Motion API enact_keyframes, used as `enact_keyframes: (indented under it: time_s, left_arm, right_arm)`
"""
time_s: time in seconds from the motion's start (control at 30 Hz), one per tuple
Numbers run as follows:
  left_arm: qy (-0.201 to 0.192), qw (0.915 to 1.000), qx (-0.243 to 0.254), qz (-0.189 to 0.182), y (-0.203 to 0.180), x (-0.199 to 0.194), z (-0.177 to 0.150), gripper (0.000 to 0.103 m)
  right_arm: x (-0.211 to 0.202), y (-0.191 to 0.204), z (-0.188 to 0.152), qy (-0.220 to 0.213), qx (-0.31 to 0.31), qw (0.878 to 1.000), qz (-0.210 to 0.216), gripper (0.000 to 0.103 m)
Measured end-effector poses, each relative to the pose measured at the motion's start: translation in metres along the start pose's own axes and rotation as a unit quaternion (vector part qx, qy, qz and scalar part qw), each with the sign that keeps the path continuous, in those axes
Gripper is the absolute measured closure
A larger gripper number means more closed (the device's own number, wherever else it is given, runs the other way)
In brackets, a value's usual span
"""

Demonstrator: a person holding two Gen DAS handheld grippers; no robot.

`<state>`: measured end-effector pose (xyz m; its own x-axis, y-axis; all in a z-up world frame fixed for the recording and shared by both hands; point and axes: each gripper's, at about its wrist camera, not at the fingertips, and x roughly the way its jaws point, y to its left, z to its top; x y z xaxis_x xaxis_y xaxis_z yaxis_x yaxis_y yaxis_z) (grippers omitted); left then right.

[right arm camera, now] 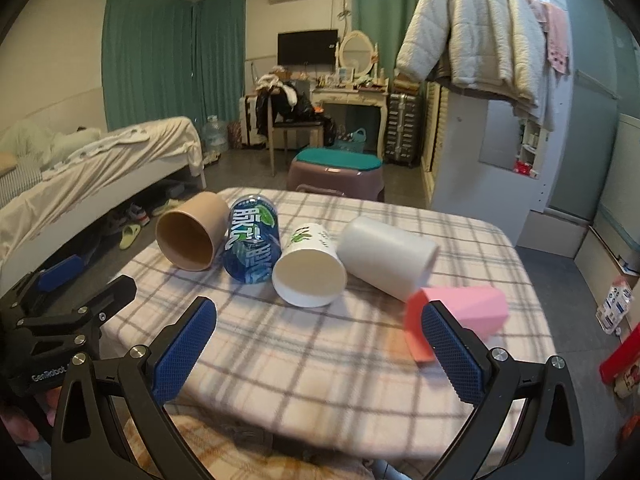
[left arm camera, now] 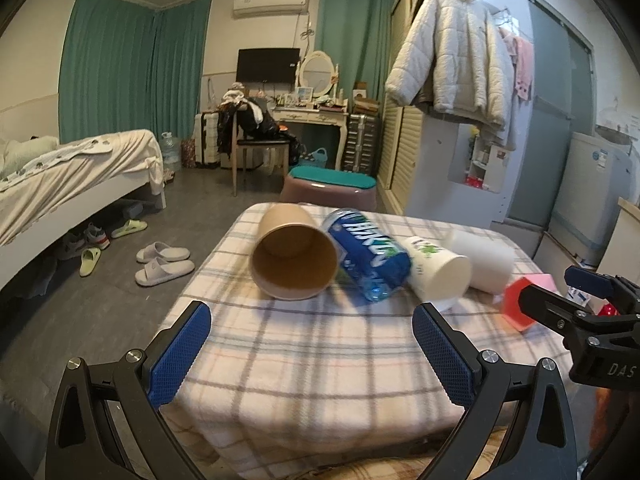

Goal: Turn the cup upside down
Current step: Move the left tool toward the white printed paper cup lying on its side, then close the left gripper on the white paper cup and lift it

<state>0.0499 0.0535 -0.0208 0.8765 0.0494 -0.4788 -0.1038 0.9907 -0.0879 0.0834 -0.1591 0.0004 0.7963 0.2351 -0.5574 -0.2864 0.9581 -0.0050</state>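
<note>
Plaid cloth point(right arm camera: 320, 344): cream with grey and pink lines. Brown cup point(right arm camera: 191, 236). Blue can point(right arm camera: 252, 240), white and green print. White cup point(right arm camera: 310, 276), green motif. Plain white cup point(right arm camera: 388, 254). Pink cup point(right arm camera: 468, 312). Blue gripper pads point(right arm camera: 184, 350).

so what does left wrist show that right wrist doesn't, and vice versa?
Left wrist only: the slippers on the floor, and the right hand-held gripper coming in from the right edge.

Right wrist only: the pink cup seen whole, lying on its side, and the left hand-held gripper at the left edge.

Both: brown cup, blue can, white paper cup and white cylinder, all lying on the plaid cloth. Both grippers are open and empty.
</note>
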Motion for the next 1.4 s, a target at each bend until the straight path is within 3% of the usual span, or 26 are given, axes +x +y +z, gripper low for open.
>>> enact_keyframes:
  time_s: [0.5, 0.73, 0.77, 0.8, 1.03, 1.4]
  left_arm:
    - [0.047, 0.9988, -0.011, 0.007, 0.028, 0.062, 0.001, 0.000]
    - [0.060, 0.9982, -0.008, 0.008, 0.031, 0.075, -0.002, 0.000]
    - [0.061, 0.9981, -0.008, 0.008, 0.032, 0.076, -0.002, 0.000]
    - [0.062, 0.9980, -0.009, 0.008, 0.032, 0.077, -0.003, 0.000]
    - [0.057, 0.9983, -0.008, 0.004, 0.028, 0.069, 0.001, 0.000]
    - [0.033, 0.9993, 0.000, -0.020, 0.014, 0.025, 0.001, 0.000]
  right_arm:
    - [0.114, 0.010, 0.025, 0.083, -0.009, 0.997, 0.001, 0.004]
    - [0.143, 0.006, 0.025, 0.104, -0.004, 0.995, -0.002, 0.020]
    - [0.144, 0.006, 0.025, 0.106, -0.005, 0.994, -0.001, 0.029]
    - [0.145, 0.007, 0.026, 0.108, -0.006, 0.994, -0.001, 0.031]
    - [0.129, 0.008, 0.026, 0.103, -0.009, 0.995, -0.007, 0.033]
    - [0.066, 0.019, 0.001, 0.104, -0.016, 0.994, -0.023, 0.033]
